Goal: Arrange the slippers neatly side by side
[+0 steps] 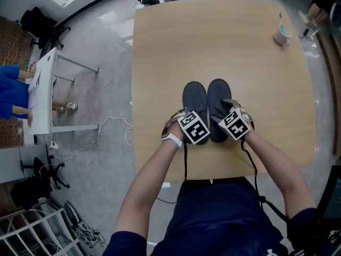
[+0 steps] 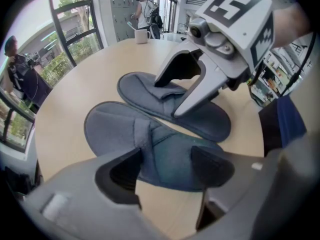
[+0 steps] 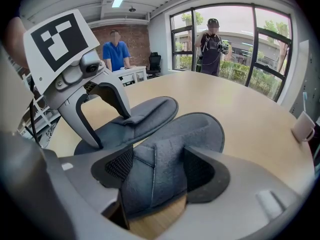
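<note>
Now two slippers (image 1: 195, 95): left gripper (image 2: 165, 165) agape over left slipper (image 2: 112, 129), right gripper (image 3: 155, 171) pinching right slipper (image 3: 200, 129).

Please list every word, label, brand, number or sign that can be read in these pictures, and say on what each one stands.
No text can be read in any view.
Left cube and right cube: black-and-white square patterns only, no letters or numbers.
Left slipper and right slipper: no label shows.
Mug: too small to tell whether it bears print.
</note>
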The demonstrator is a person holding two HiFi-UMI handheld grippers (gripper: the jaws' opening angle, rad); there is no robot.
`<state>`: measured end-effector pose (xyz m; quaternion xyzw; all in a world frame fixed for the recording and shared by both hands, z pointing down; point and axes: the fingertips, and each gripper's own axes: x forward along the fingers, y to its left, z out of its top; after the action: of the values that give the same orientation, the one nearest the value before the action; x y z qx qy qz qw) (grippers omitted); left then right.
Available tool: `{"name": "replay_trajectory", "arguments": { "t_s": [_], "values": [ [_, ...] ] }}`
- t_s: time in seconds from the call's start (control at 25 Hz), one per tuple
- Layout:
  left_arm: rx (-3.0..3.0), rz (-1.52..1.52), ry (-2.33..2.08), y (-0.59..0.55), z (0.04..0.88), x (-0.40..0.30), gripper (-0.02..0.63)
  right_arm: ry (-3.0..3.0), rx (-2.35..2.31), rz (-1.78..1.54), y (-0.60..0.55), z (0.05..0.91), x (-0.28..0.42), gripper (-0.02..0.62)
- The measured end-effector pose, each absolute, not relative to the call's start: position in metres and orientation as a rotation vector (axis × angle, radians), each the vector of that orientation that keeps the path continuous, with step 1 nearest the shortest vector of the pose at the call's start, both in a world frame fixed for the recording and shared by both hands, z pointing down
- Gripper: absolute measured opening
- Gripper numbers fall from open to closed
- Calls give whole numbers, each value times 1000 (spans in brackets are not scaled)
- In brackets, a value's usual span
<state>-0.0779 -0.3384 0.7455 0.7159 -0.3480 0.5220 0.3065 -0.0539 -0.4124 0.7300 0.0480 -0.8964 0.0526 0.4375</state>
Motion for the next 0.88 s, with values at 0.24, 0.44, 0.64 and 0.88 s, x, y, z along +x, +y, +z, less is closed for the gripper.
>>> {"name": "replay_trajectory", "arguments": {
  "t_s": [0.24,0.44,0.64,0.88],
  "values": [
    [1892,1342,-952,-337,740,-80,327,-2272,151,147,-414,726,-52,325],
    [1912,1158,-1150,-340,708,-91,328,-2419,241,267,-410,680,-48,324],
    [2003,803,-1456,-350,641,-91,253,-2523,307,399,-401,637,-36,305],
    [1992,502,-1706,-333,576,-90,119,-2659,348,510,-387,584,-30,191]
  ]
}}
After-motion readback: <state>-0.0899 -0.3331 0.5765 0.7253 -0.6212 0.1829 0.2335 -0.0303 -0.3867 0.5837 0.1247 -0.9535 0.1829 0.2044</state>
